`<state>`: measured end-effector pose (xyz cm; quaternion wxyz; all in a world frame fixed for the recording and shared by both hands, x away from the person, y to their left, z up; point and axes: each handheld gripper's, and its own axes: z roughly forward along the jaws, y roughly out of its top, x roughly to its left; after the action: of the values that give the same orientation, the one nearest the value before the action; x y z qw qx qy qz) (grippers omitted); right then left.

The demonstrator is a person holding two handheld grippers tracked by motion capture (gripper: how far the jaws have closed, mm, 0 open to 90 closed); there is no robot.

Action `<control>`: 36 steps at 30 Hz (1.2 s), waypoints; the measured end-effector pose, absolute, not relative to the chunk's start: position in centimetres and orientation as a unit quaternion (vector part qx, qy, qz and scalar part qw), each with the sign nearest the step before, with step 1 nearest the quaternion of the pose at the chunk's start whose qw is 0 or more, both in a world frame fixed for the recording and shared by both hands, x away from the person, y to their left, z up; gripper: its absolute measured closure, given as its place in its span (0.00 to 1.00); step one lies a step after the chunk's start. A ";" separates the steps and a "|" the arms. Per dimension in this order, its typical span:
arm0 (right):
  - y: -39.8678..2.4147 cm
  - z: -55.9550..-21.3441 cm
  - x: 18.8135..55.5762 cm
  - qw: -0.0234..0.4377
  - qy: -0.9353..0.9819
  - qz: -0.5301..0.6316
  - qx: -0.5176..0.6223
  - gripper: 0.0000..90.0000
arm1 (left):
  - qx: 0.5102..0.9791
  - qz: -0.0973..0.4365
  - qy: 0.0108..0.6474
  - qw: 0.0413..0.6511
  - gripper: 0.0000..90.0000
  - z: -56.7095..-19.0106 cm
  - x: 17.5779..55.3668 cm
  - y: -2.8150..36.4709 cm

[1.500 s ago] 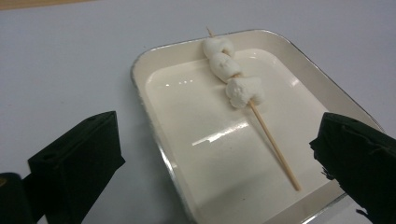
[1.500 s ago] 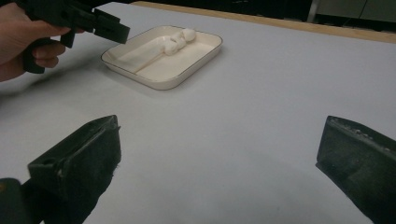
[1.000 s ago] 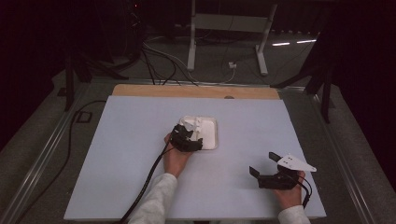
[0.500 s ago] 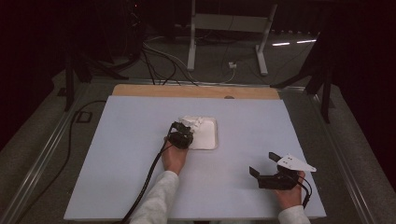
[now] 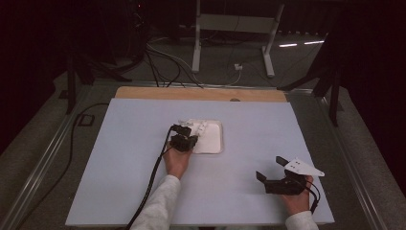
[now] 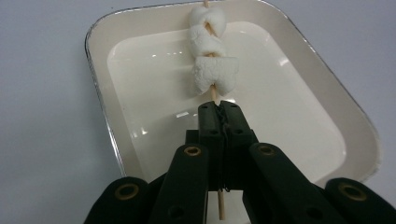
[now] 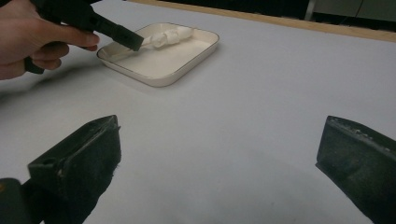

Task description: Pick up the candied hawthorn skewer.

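A wooden skewer with three white marshmallows (image 6: 212, 70) lies tilted over a shallow white tray (image 6: 100, 88). My left gripper (image 6: 219, 109) is shut on the bare stick just below the lowest marshmallow. In the high view the left gripper (image 5: 186, 134) sits at the tray's (image 5: 218, 147) left edge, the marshmallows (image 5: 195, 126) just beyond it. My right gripper (image 5: 271, 167) rests near the front right of the table, jaws wide apart with nothing between them. The right gripper view looks between those open jaws (image 7: 219, 140) toward the tray (image 7: 163, 80) and the held marshmallows (image 7: 170, 36).
The table is covered by a pale blue-grey sheet (image 5: 119, 143), with a wooden strip (image 5: 201, 93) along its far edge. Cables (image 5: 158, 55) and stand legs (image 5: 196, 43) lie on the dark floor beyond. A black cable (image 5: 151, 187) trails from the left gripper.
The left gripper's jaws have closed on the skewer and the hand has shifted slightly left at the tray's edge. The right gripper has stayed put.
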<state>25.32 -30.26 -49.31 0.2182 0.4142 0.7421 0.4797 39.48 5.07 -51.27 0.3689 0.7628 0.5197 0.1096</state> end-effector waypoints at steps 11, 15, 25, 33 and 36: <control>-30.3 -49.3 25.3 0.218 0.742 0.478 0.415 0.00 | 0.765 0.095 0.521 0.367 1.00 -51.1 38.8 6.0; -30.2 -49.3 25.3 0.218 0.742 0.478 0.416 0.00 | 0.768 0.089 0.520 0.365 1.00 -50.8 38.6 6.2; -30.2 -49.4 25.3 0.218 0.743 0.477 0.416 0.00 | 0.791 0.079 0.508 0.332 0.97 -50.7 38.0 6.3; -30.2 -49.4 25.4 0.218 0.744 0.475 0.416 0.00 | 0.795 0.078 0.501 0.334 1.00 -50.6 37.7 6.8; -30.3 -49.4 25.4 0.217 0.742 0.477 0.418 0.00 | 0.792 0.082 0.494 0.349 1.00 -50.2 37.4 7.1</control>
<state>25.39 -30.26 -49.41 0.2172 0.4178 0.7423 0.4766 37.42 7.08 -50.23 0.3490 0.7921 0.4940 0.0824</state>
